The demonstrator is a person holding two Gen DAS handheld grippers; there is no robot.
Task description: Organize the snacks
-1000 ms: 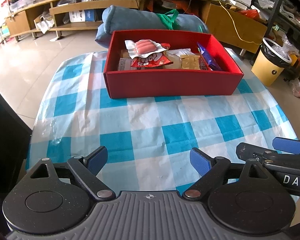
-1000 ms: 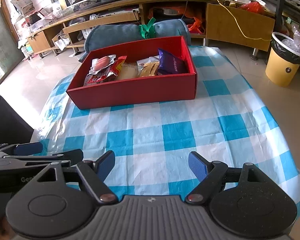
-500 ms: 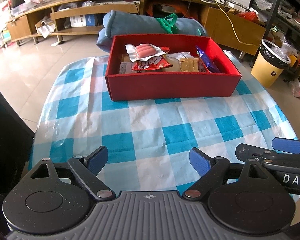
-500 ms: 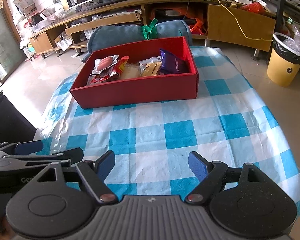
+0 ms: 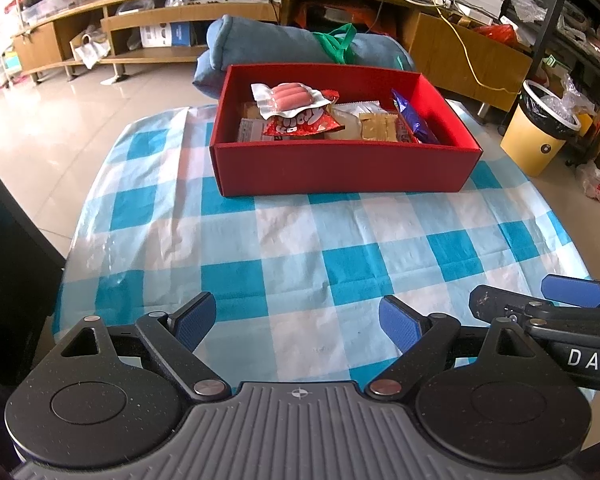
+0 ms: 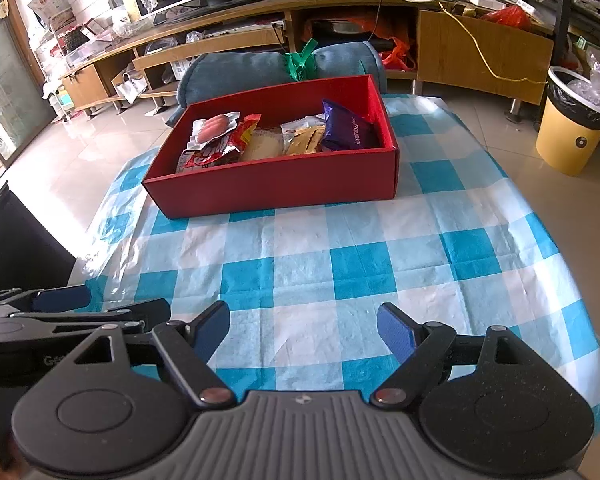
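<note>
A red box (image 5: 340, 170) (image 6: 276, 184) stands at the far side of the blue-and-white checked tablecloth (image 5: 300, 248) (image 6: 340, 256). Inside lie a sausage pack (image 5: 288, 96) (image 6: 214, 128), a red snack bag (image 5: 300, 123) (image 6: 220, 148), cracker packs (image 5: 376, 126) (image 6: 306, 140) and a purple packet (image 5: 414, 120) (image 6: 346, 128). My left gripper (image 5: 296, 320) is open and empty over the near cloth. My right gripper (image 6: 304, 326) is open and empty beside it. Each gripper shows at the edge of the other's view.
A blue rolled cushion (image 5: 284, 46) lies behind the box. A yellow waste bin (image 5: 540, 128) (image 6: 576, 132) stands on the floor to the right. A dark object (image 6: 16, 236) sits off the table's left edge. Wooden shelving runs along the back.
Both grippers have drawn back and risen slightly, so the box looks a little farther away. Both stay open and empty.
</note>
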